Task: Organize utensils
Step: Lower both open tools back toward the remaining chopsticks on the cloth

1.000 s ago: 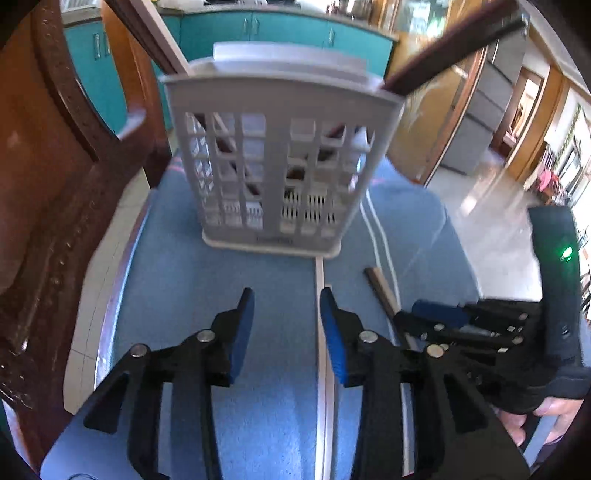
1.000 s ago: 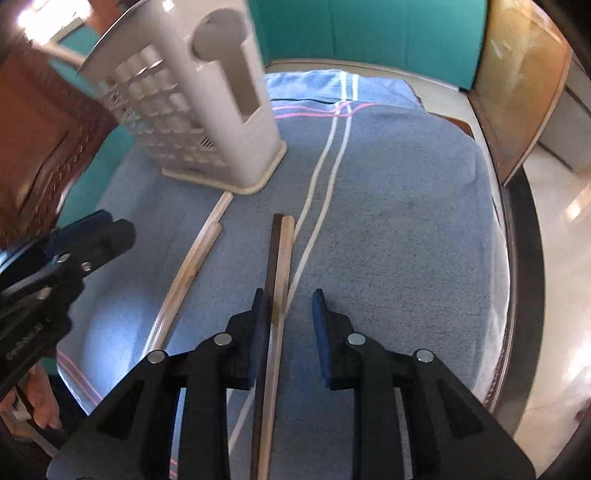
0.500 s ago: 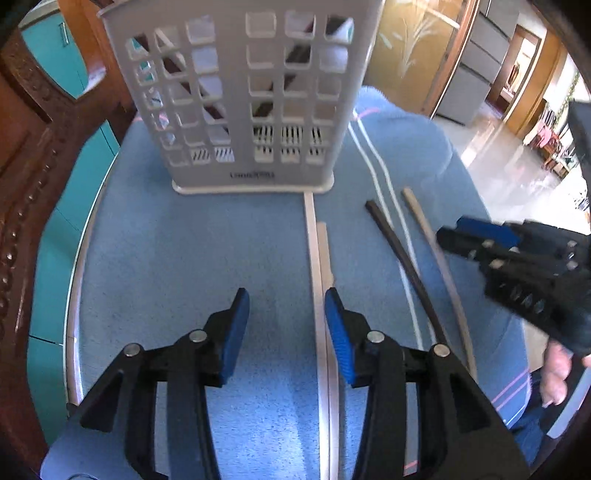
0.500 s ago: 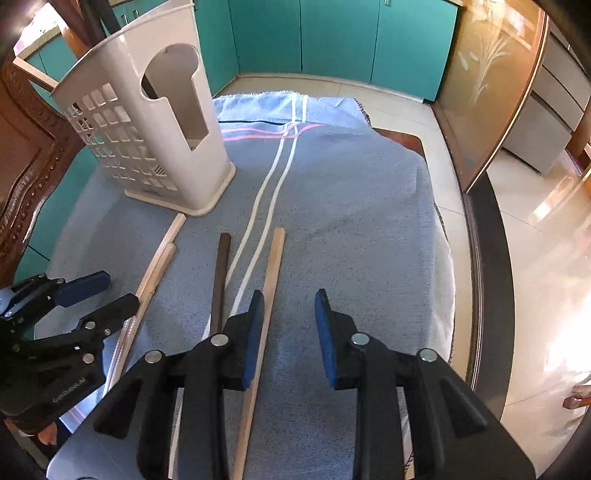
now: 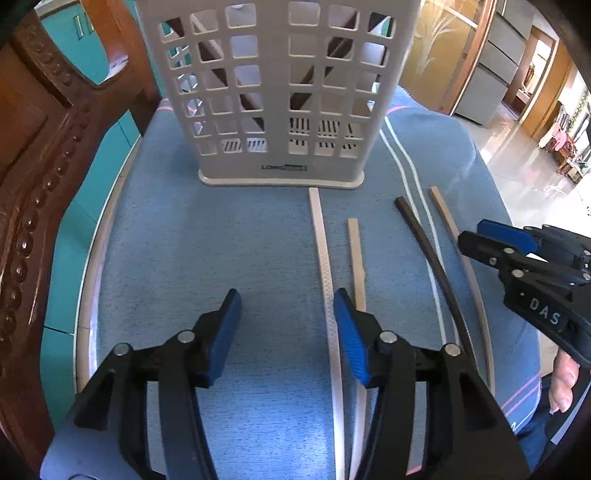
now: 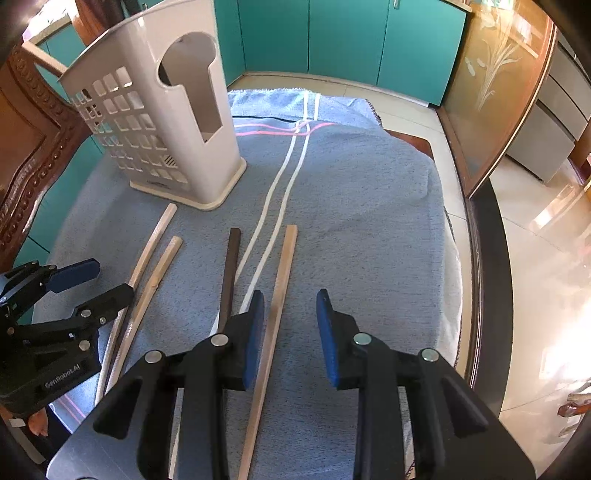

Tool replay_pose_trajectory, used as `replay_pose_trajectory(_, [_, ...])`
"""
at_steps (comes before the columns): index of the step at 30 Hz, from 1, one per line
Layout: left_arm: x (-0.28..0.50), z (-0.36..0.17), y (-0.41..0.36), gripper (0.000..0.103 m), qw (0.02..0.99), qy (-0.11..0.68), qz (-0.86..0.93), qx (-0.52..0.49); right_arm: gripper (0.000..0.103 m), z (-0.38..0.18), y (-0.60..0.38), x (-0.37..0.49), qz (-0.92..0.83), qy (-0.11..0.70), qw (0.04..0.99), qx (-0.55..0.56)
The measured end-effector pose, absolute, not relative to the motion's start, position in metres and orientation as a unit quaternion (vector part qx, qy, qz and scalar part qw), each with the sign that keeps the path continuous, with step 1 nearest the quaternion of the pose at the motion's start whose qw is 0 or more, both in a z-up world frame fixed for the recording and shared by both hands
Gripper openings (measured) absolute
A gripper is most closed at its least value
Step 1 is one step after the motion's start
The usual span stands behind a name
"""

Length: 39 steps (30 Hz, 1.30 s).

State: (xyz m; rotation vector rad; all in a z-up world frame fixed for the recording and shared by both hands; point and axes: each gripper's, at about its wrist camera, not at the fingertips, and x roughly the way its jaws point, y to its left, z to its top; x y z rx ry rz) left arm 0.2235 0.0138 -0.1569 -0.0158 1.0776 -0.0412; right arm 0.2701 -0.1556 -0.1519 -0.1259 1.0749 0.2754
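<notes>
Blue towelling (image 6: 369,206) covers the bench, and four sticks lie on it in front of the white slotted holder (image 5: 280,92), which stands toward the far left corner with a few dark sticks already leaning inside. You look to be between picks, lining up the next ones.

Your left tongs (image 5: 286,332) are opening over bare cloth, nothing between the pads; the pale stick (image 5: 325,266) runs just inside the right pad, and a shorter tan stick (image 5: 356,258) lies beside it. Slide slightly right so the pale stick sits centred, then lower and close.

Your right tongs (image 6: 290,332) stand open and hold nothing. The long tan stick (image 6: 280,280) passes between the pads, close to the left one, untouched as far as I can tell; the dark stick (image 6: 229,273) lies just outside to the left. Centre on the tan stick before closing, so you do not catch the dark one.

Around the bench you have a carved wooden chair back (image 5: 33,184), teal cupboards (image 6: 332,33) and a shiny tiled floor (image 6: 546,229).
</notes>
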Motion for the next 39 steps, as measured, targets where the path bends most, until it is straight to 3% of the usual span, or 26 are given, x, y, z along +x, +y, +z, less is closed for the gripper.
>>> replay_pose_trajectory(19, [0.219,-0.161,0.007,0.059,0.855,0.518,-0.022,0.011,0.029,-0.162,-0.144,0.271,0.14,0.516,0.842,-0.073])
replay_pose_trajectory(24, [0.221,-0.161,0.002,0.046,0.855,0.517,-0.043,0.02,0.029,-0.162,-0.145,0.271,0.14,0.516,0.842,-0.074])
replay_pose_trajectory(26, [0.22,-0.16,-0.003,0.033,0.853,0.517,-0.059,0.028,0.029,-0.161,-0.145,0.271,0.14,0.515,0.842,-0.074])
replay_pose_trajectory(32, [0.215,-0.157,-0.008,0.012,0.841,0.527,-0.104,0.053,0.029,-0.161,-0.145,0.271,0.141,0.516,0.842,-0.074])
replay_pose_trajectory(39, [0.204,-0.156,-0.008,0.011,0.836,0.531,-0.115,0.082,0.029,-0.16,-0.145,0.27,0.138,0.515,0.843,-0.077])
